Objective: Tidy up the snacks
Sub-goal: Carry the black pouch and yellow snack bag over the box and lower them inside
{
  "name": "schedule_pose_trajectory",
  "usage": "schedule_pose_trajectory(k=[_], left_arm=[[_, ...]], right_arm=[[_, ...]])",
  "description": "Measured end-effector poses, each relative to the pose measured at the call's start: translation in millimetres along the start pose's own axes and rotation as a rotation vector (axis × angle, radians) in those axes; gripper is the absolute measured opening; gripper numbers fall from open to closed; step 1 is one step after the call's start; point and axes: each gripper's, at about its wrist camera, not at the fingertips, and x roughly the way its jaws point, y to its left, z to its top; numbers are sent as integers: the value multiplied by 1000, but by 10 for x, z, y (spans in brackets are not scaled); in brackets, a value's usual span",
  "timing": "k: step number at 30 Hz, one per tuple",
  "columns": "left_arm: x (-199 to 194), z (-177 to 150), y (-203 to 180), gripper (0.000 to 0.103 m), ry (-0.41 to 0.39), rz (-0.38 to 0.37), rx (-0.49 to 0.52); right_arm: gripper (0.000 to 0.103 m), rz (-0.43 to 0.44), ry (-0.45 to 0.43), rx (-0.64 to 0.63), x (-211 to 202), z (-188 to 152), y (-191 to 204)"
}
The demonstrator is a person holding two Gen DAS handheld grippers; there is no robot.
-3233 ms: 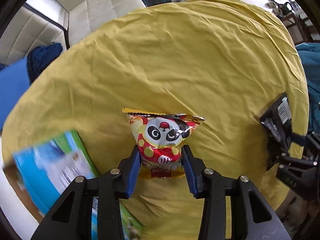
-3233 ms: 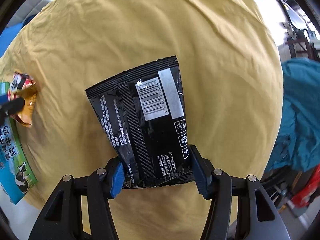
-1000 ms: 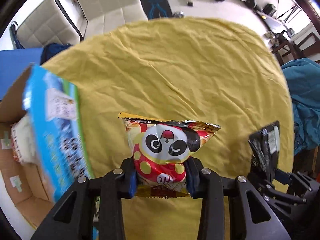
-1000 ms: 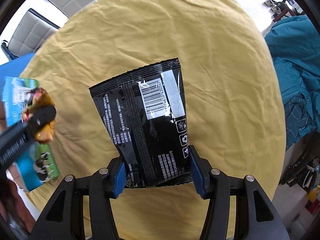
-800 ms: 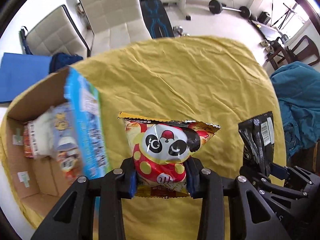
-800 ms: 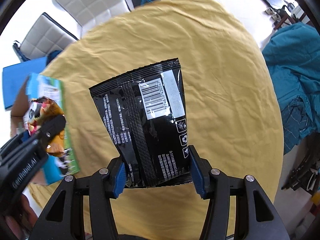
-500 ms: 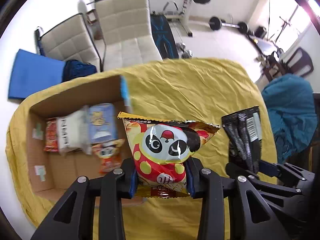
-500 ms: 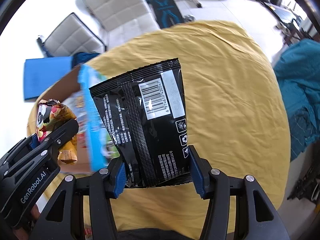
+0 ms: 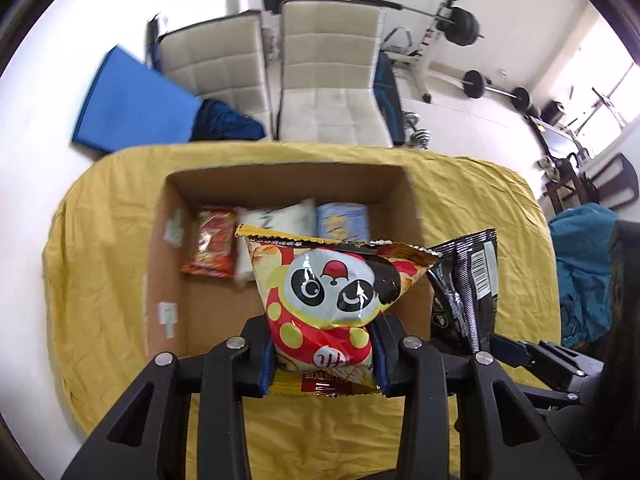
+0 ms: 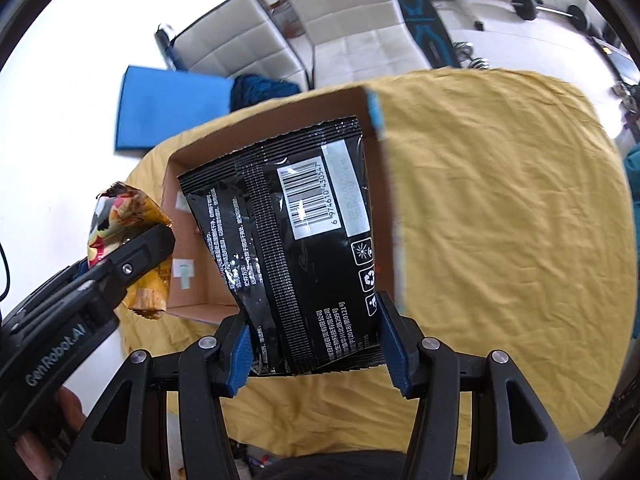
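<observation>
My left gripper is shut on a red and yellow panda snack bag, held in the air above the near part of an open cardboard box. My right gripper is shut on a black snack bag with a barcode, held over the box's right wall. In the left wrist view the black bag hangs just right of the panda bag. In the right wrist view the panda bag shows at the left. Three snack packs lie against the box's far wall.
The box rests on a round table under a yellow cloth. Two white chairs stand beyond the table, with a blue mat and gym weights on the floor. A teal cloth lies at the right.
Both grippers rose and swung left with their bags, from over the bare cloth to above the box. The box interior and the room behind came into view.
</observation>
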Motion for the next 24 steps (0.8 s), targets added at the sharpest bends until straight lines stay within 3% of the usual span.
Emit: schedule_pose_trajectory(k=[7,12,17,24], left_arm=[[617,-69,745,34,160,-14,-109],[1190,-106,1070,34,284,-30,-151],[1703,-153,1263,34,403,-61,-165],[2025,-224,1314,35,475,-52,-128]], right_arm=[[57,2,101,18,799,2,381],[57,-31,165,41,1411,81,408],[57,-61,218,52,1805,79,430],[57,-78,274,71,2190,94,462]])
